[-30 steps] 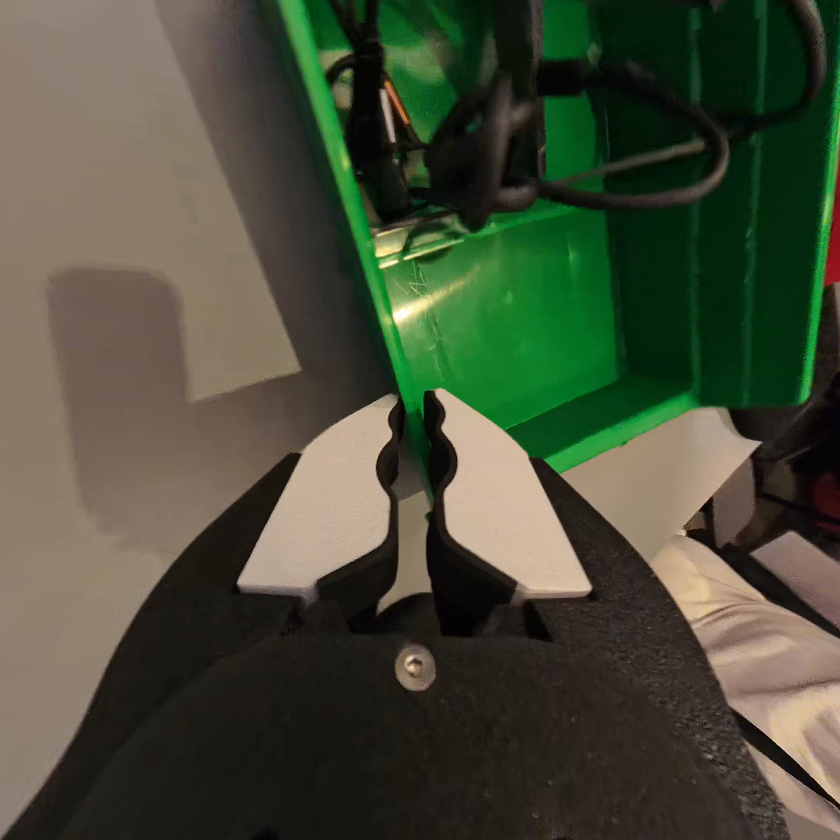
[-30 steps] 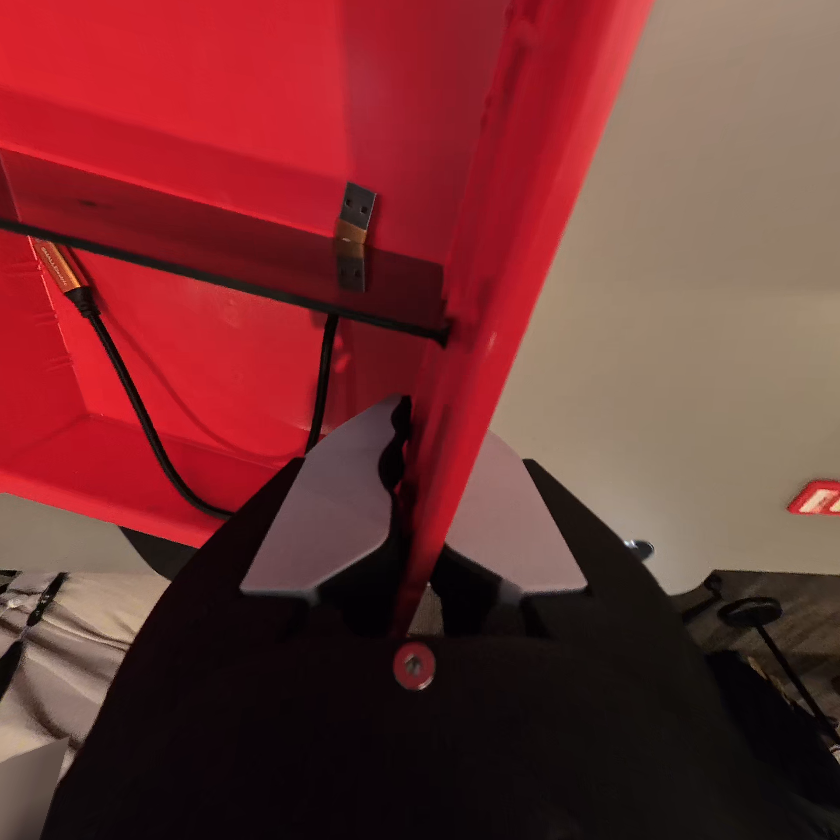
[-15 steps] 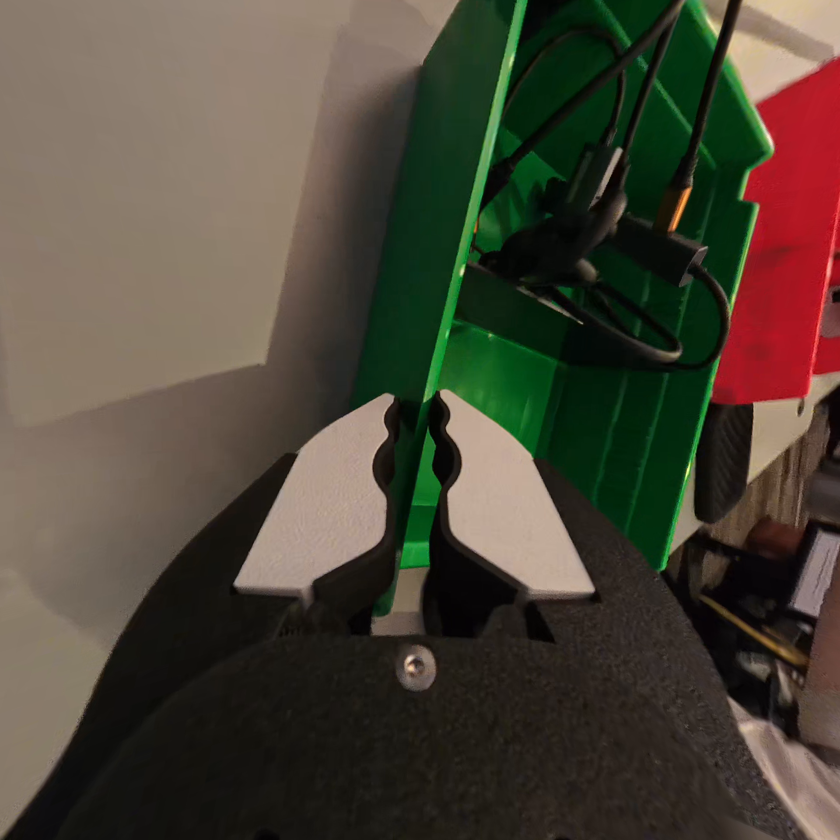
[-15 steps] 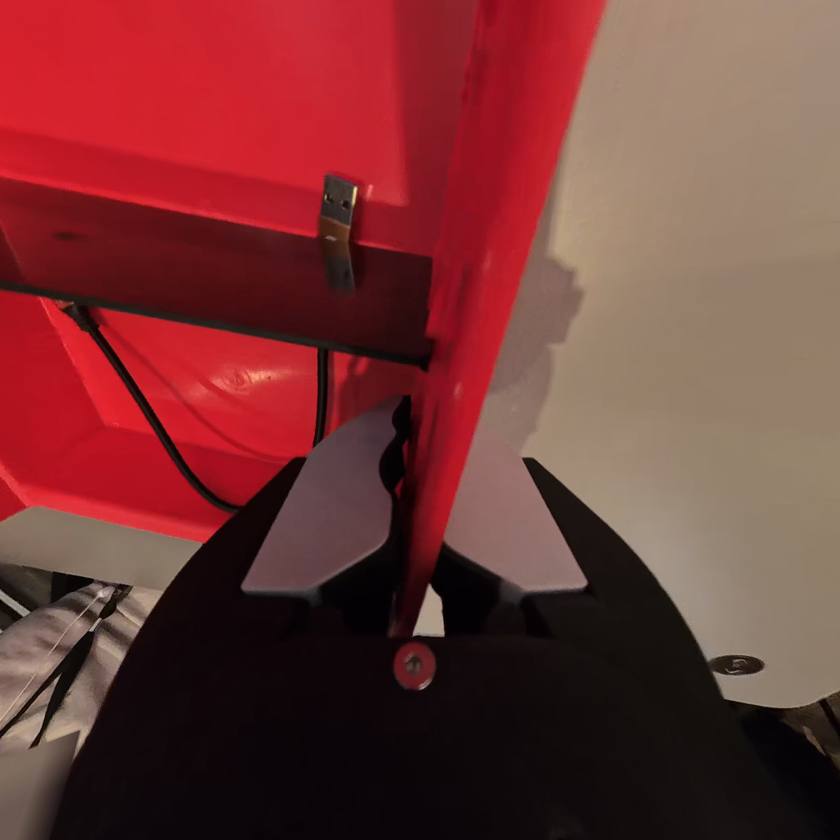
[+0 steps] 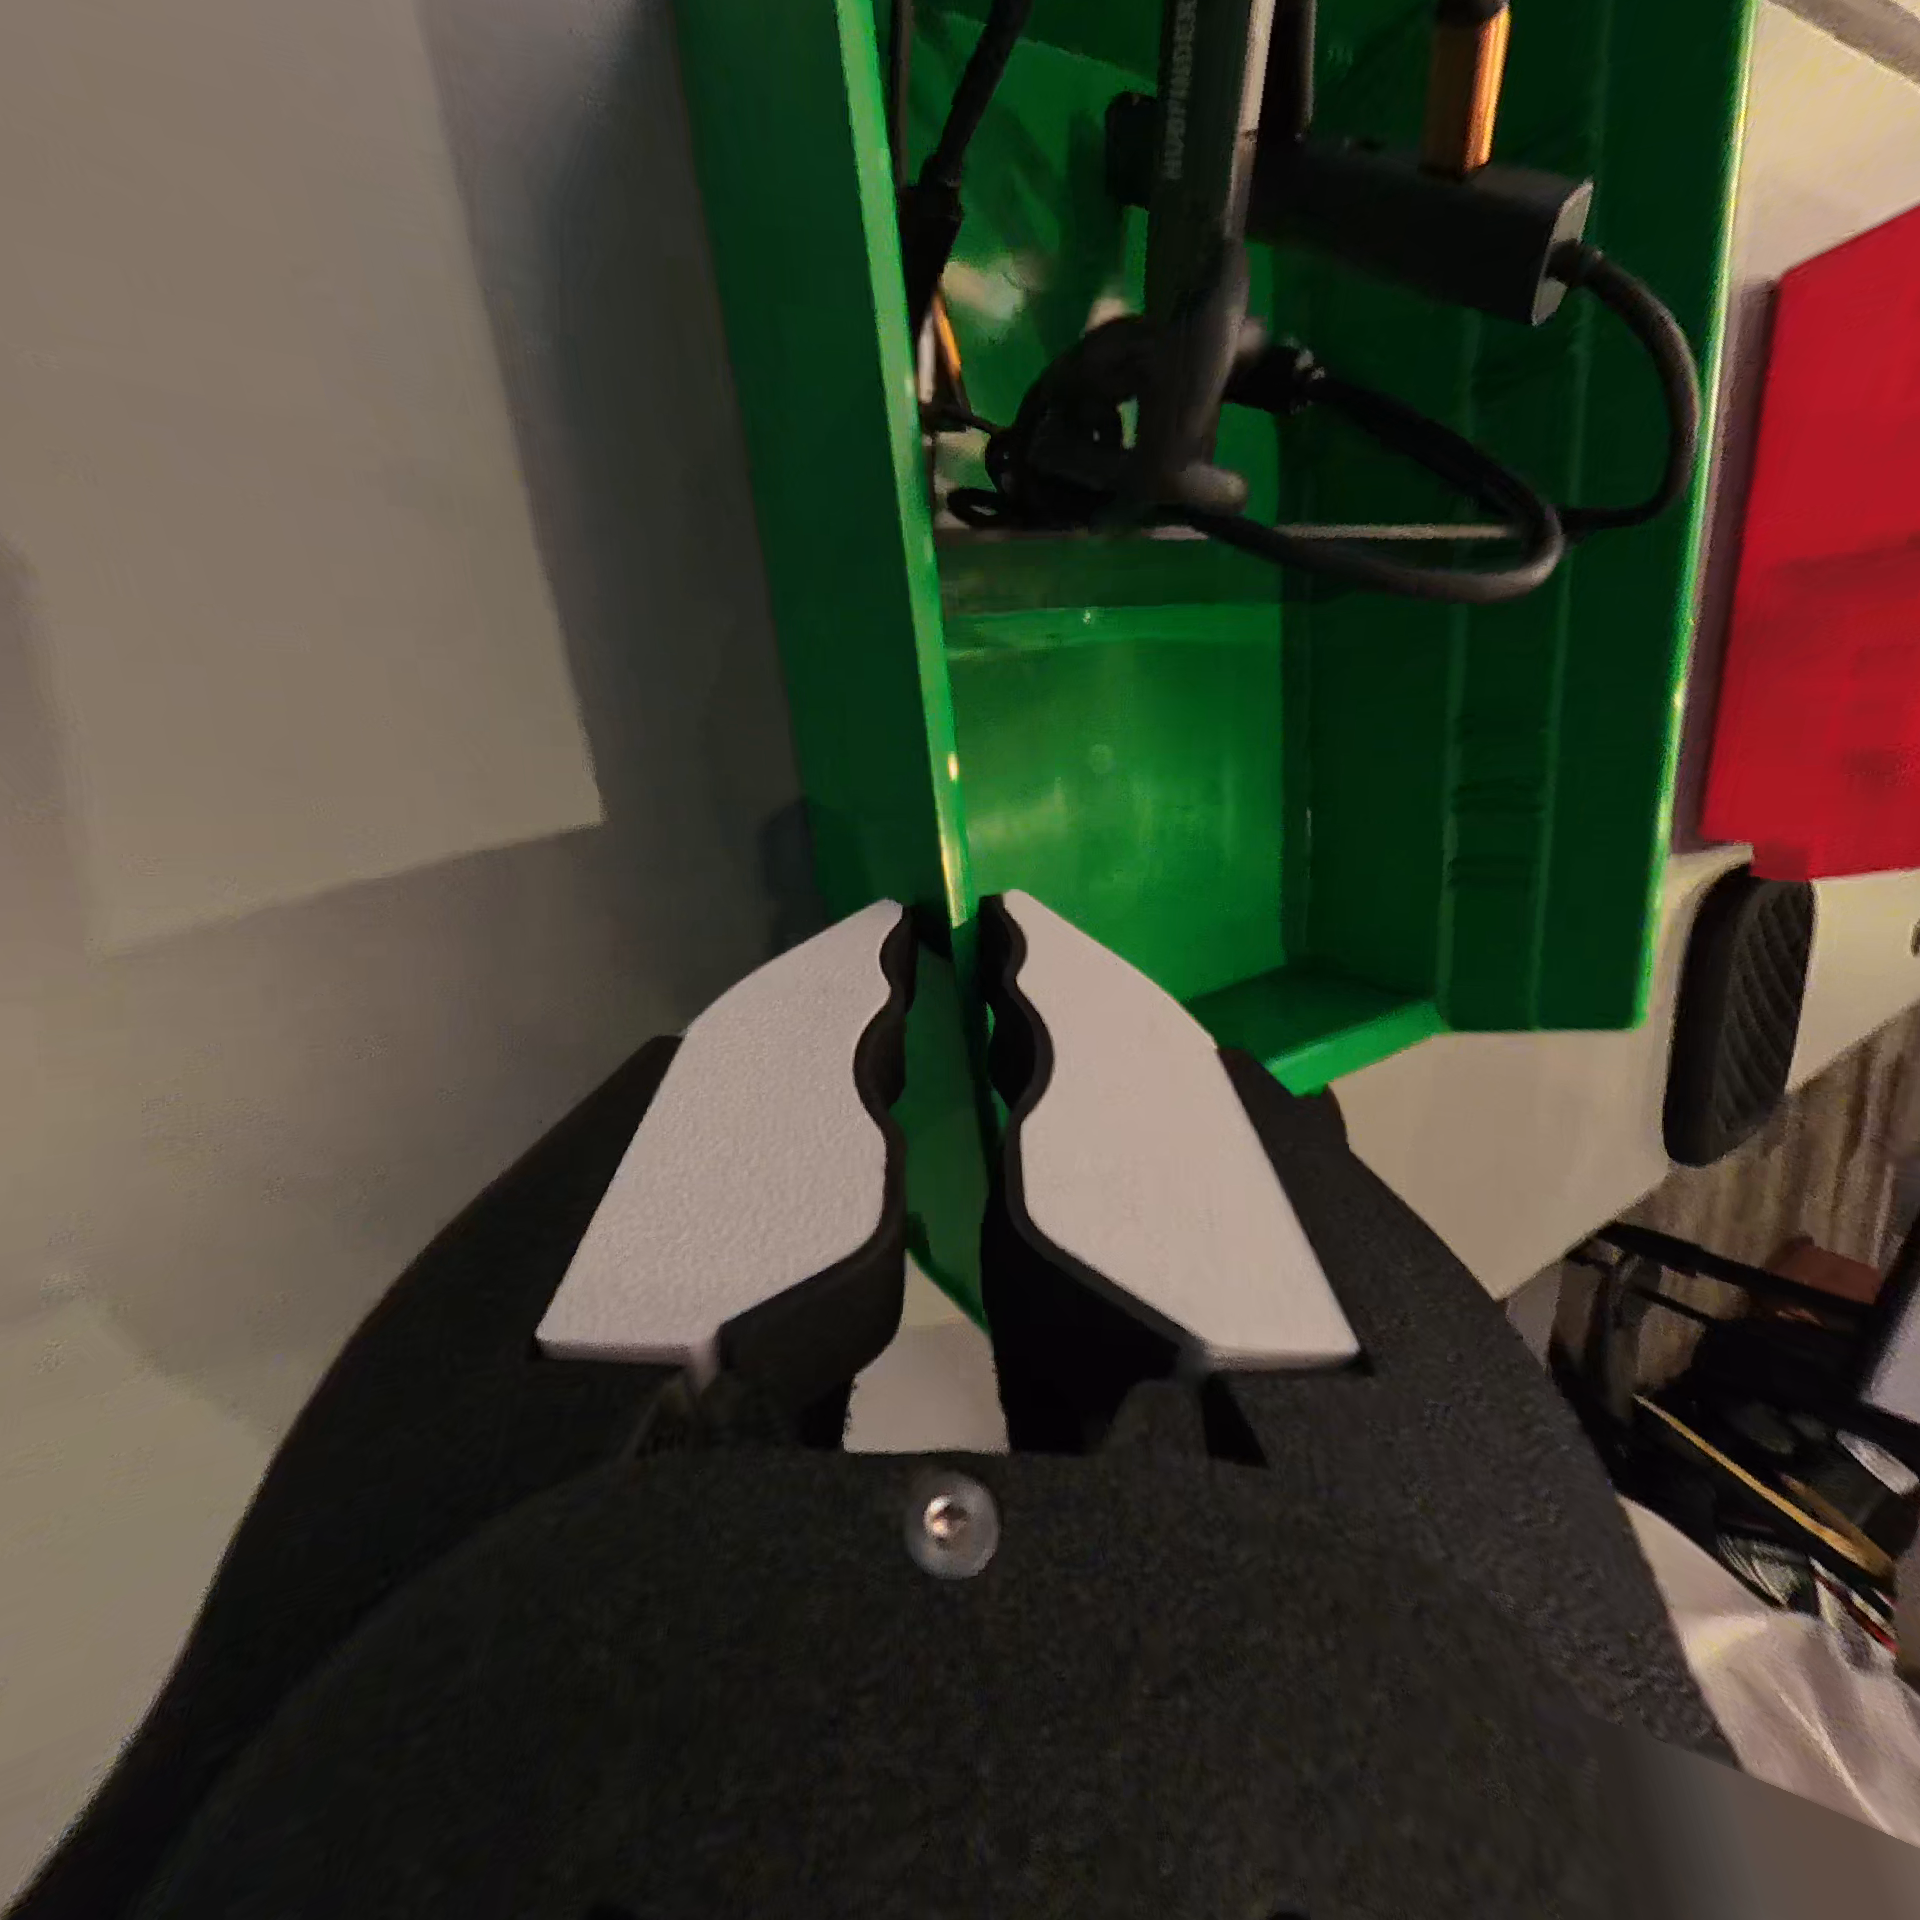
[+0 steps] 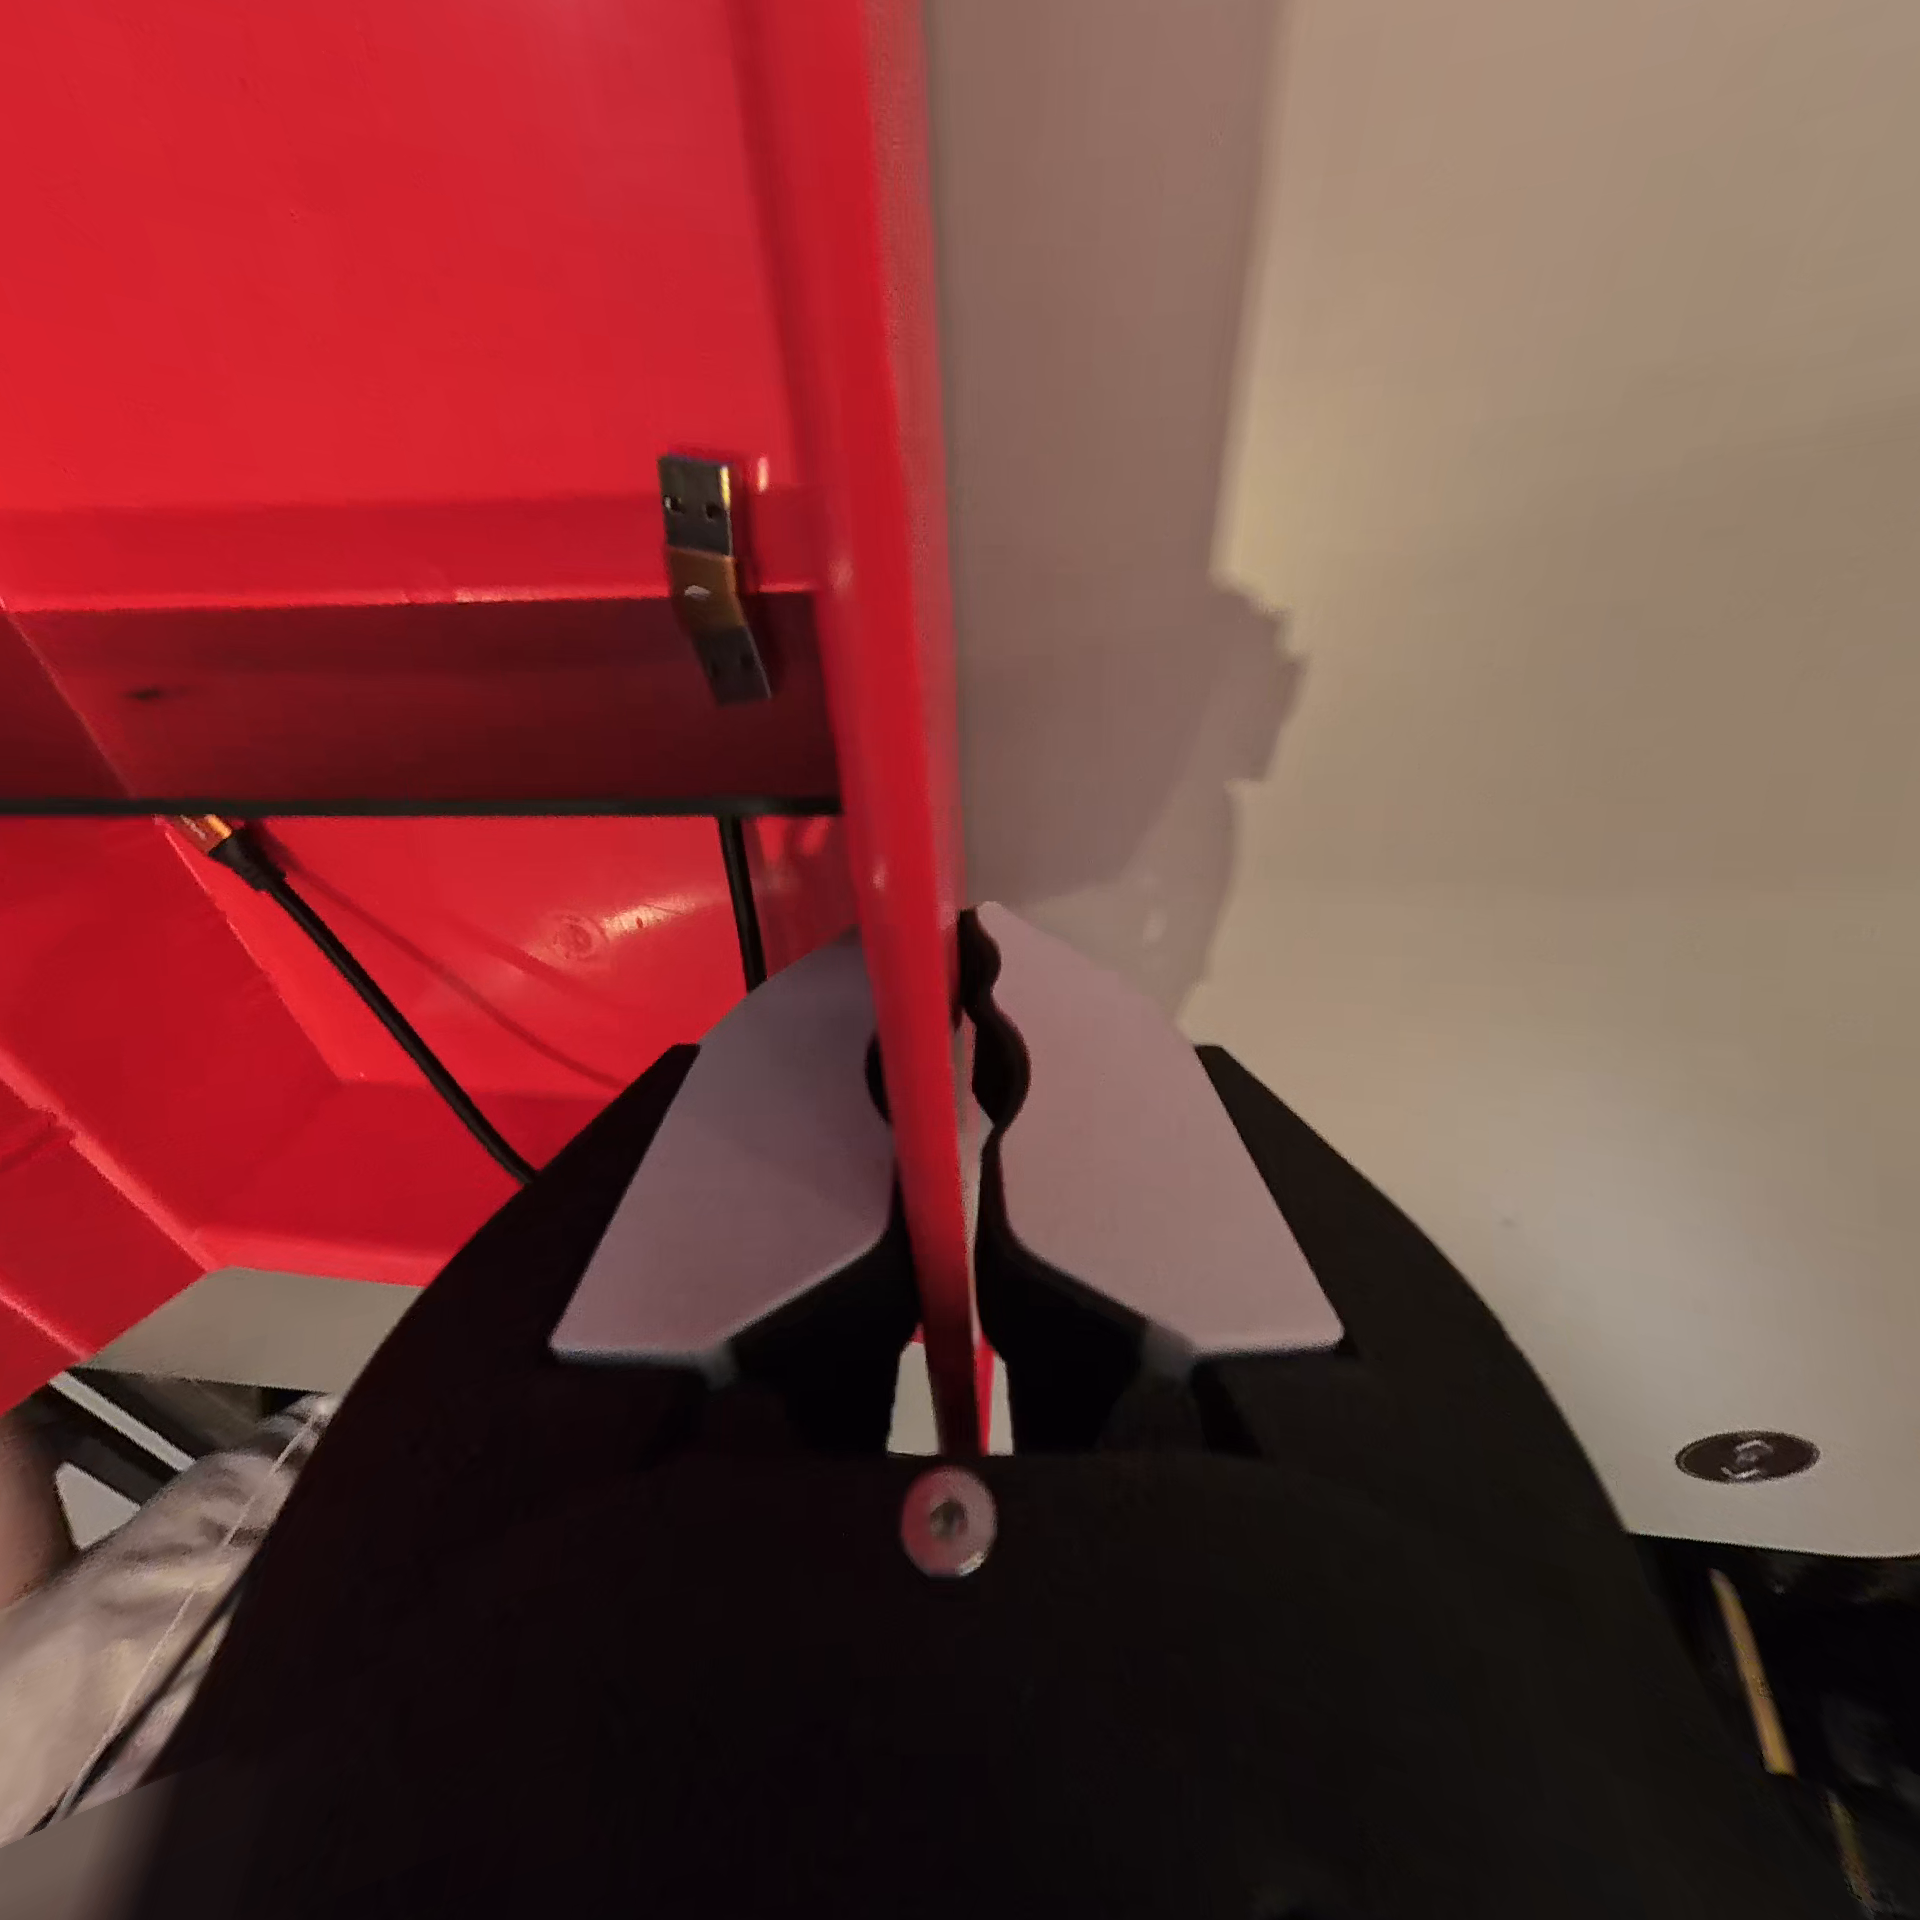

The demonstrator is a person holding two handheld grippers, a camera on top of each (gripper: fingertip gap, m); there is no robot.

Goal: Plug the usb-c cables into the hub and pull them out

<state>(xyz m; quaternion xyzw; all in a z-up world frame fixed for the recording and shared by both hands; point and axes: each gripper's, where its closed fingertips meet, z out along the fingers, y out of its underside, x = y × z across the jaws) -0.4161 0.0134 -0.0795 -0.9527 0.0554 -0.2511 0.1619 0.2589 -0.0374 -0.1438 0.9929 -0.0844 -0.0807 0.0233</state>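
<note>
My left gripper (image 5: 948, 914) is shut on the side wall of a green bin (image 5: 1122, 769). Inside it lie a dark hub (image 5: 1423, 203) and a tangle of black cables (image 5: 1351, 457), one with an orange plug (image 5: 1460, 94). My right gripper (image 6: 920, 925) is shut on the side wall of a red bin (image 6: 416, 364). Inside the red bin a black cable (image 6: 395, 1023) runs past a USB plug with an orange collar (image 6: 707, 582); a second orange plug (image 6: 203, 831) shows at the left. The red bin also shows at the right of the left wrist view (image 5: 1829, 561).
Both bins sit over a white table (image 6: 1558, 831) (image 5: 260, 623). A small round dark inset (image 6: 1751, 1455) sits near the table's edge. Off the right edge are a black ribbed part (image 5: 1735, 1029), clutter (image 5: 1766, 1434) and a crinkled plastic bag (image 6: 114, 1600). Spacing between my two grippers at the tips: around 70 cm.
Both bins have swung with the grippers and the views have turned. The green bin now stands more upright in view, its contents nearer the top. Both grips are unchanged.
</note>
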